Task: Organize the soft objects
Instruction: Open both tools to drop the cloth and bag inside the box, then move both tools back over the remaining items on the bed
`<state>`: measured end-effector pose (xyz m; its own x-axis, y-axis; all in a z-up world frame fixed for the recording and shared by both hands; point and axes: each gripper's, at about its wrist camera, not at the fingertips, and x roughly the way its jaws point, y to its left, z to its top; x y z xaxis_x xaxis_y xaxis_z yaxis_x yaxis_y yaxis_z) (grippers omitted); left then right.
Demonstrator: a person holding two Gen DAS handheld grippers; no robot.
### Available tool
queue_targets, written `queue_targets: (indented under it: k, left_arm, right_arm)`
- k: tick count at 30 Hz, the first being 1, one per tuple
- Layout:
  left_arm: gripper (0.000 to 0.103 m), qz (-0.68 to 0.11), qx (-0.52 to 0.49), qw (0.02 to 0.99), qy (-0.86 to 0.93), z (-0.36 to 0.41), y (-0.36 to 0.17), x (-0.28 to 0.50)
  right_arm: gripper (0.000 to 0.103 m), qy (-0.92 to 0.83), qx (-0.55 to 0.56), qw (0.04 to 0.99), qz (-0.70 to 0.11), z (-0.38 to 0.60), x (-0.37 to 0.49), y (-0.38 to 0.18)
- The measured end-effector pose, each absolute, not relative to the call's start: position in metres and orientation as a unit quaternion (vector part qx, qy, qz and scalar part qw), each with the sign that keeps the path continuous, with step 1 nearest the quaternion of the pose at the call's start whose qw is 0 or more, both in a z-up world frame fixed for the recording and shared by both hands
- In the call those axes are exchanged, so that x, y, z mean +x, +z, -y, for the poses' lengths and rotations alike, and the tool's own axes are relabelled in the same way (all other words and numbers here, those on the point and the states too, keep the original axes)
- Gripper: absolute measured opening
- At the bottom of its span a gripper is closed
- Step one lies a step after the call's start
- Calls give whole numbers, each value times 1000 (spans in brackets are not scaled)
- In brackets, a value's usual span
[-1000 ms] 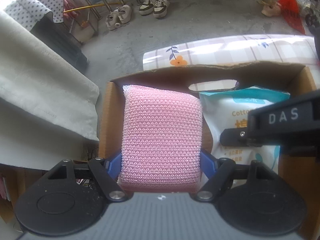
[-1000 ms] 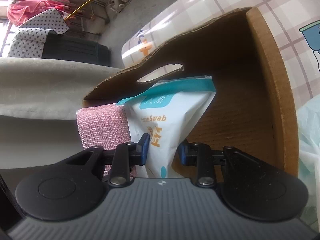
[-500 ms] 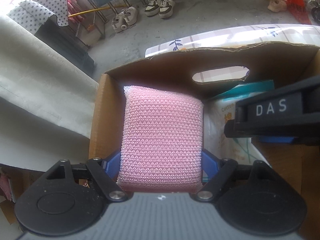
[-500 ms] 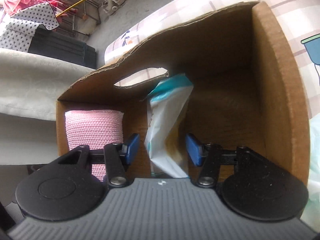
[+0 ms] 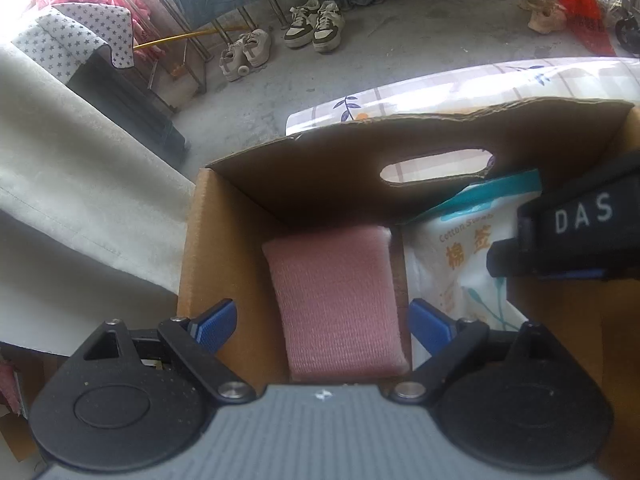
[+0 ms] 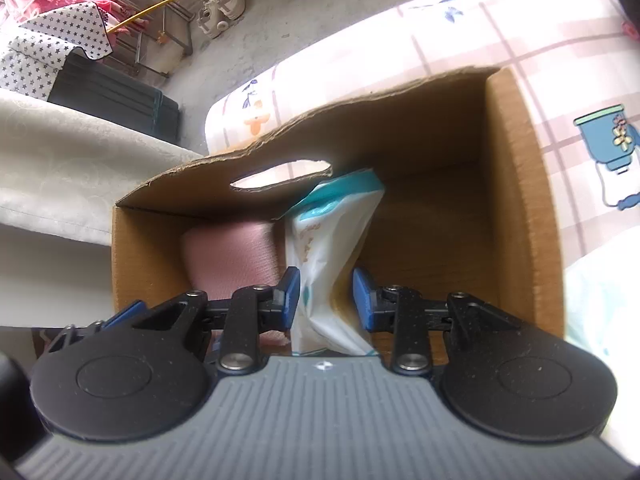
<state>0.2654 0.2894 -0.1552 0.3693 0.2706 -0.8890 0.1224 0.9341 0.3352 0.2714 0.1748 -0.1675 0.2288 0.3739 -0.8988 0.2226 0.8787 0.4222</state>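
Now spread wide of the pink sponge (image 5: 336,300), left gripper (image 5: 322,320); right gripper (image 6: 326,294) parted around the cotton-swab pouch (image 6: 328,248). Light, squashy, crinkly; best pinched mid-body.

I count one cardboard box (image 5: 224,248), holding two soft items: one pink knitted sponge (image 5: 336,300) and one white-and-teal cotton swab pack (image 5: 468,252). The box wall carries one oval handle cutout (image 5: 436,168). I hold two grippers, the left gripper (image 5: 322,322) and the right gripper (image 6: 326,294), each with two blue fingertips. On the floor beyond stand two pairs of shoes: one pair of dark-and-white sneakers (image 5: 316,26) and one pair of pale sneakers (image 5: 244,54), four shoes in all. One checked tablecloth (image 6: 460,40) lies under the box.
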Motion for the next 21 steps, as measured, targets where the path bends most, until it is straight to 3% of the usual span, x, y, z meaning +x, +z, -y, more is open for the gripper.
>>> queue_targets:
  k: [3, 5, 7, 18, 21]
  left_arm:
    - [87, -556, 170, 813, 39, -290, -149, 261]
    - [72, -554, 167, 815, 30, -289, -149, 259]
    - [64, -557, 169, 813, 18, -287, -153, 256]
    - [63, -569, 164, 805, 27, -289, -172, 258]
    - [64, -566, 166, 807, 33, -287, -174, 260]
  right_arm:
    - [25, 40, 235, 744, -624, -171, 271, -171]
    - [16, 38, 224, 745, -627, -174, 273, -173]
    - [10, 39, 218, 743, -632, -177, 274, -178]
    - [7, 58, 249, 725, -640, -173, 280, -198]
    - [10, 69, 244, 730, -635, -172, 280, -197]
